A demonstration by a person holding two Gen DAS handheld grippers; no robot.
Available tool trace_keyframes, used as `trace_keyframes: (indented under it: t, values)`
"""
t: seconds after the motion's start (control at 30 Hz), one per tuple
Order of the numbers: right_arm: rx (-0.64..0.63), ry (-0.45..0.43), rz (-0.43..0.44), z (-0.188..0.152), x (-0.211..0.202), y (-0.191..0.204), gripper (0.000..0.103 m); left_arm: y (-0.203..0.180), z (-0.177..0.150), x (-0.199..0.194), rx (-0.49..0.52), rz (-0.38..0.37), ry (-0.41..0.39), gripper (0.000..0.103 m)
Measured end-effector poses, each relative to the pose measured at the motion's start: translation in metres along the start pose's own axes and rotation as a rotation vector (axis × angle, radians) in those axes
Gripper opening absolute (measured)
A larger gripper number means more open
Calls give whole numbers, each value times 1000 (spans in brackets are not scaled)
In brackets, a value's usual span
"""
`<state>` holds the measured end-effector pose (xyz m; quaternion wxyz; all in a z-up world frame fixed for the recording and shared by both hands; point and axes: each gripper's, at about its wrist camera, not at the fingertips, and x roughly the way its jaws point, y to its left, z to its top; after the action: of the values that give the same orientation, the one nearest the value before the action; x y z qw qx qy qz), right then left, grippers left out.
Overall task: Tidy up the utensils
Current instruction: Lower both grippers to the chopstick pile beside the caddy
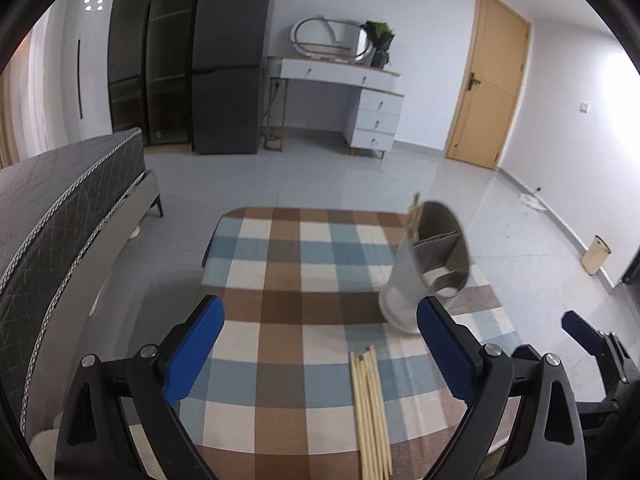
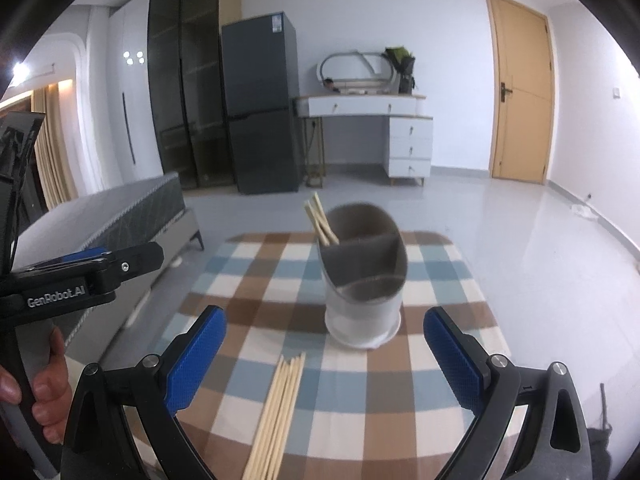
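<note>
Chopsticks (image 1: 370, 408): pale wooden sticks, thin and straight, bundled loose and lying flat on the checked tablecloth (image 1: 280, 280), brown/blue/cream woven squares. The near ends fan slightly; the count is unclear. A few more chopsticks (image 2: 320, 220) stand tilted in the holder's rear-left compartment.

Holder (image 2: 362, 280): round cylinder with a matte grey divided insert inside a pale outer shell, on a white base lip. It stands upright on the cloth, just beyond the bundle.

Left gripper (image 1: 320, 344): black frame, blue textured pads, jaws spread wide with nothing between them, hanging over the cloth with the bundle's tips below and between the fingers, no contact. Its right pad overlaps the holder base in view; contact can't be judged.

Right gripper (image 2: 324, 352): same build, jaws released wide, empty, with the bundle's far tips between the pads and the holder straight ahead.

A hand (image 2: 44, 392) grips the left gripper's handle, seen at the right wrist view's left edge.
</note>
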<state>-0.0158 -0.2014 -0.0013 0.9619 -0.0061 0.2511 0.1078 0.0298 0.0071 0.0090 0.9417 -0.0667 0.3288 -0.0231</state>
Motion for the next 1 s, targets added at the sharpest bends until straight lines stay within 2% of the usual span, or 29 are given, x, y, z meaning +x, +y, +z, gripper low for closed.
trace_keyframes:
  t: [0.13, 0.33, 0.43, 0.57, 0.8, 0.83, 0.97, 1.0]
  values:
    - [17, 74, 3, -12, 20, -5, 100, 5, -10, 20, -51, 5, 53, 94]
    - [18, 214, 2, -31, 57, -10, 99, 12, -25, 43, -28, 55, 113, 94]
    - [9, 290, 8, -40, 78, -9, 99, 27, -26, 55, -81, 74, 159, 94]
    - [-13, 385, 8, -54, 107, -4, 98, 33, -22, 57, -87, 105, 150, 94]
    - [-53, 532, 43, -78, 150, 12, 85, 36, -20, 62, -114, 90, 164, 94]
    - [-56, 544, 50, -81, 154, 14, 81, 36, -19, 60, -115, 89, 164, 94]
    - [-92, 573, 45, -89, 160, 20, 76, 38, -18, 62, -123, 88, 170, 94]
    - [-103, 578, 39, -91, 160, 21, 72, 40, -18, 63, -128, 89, 175, 94]
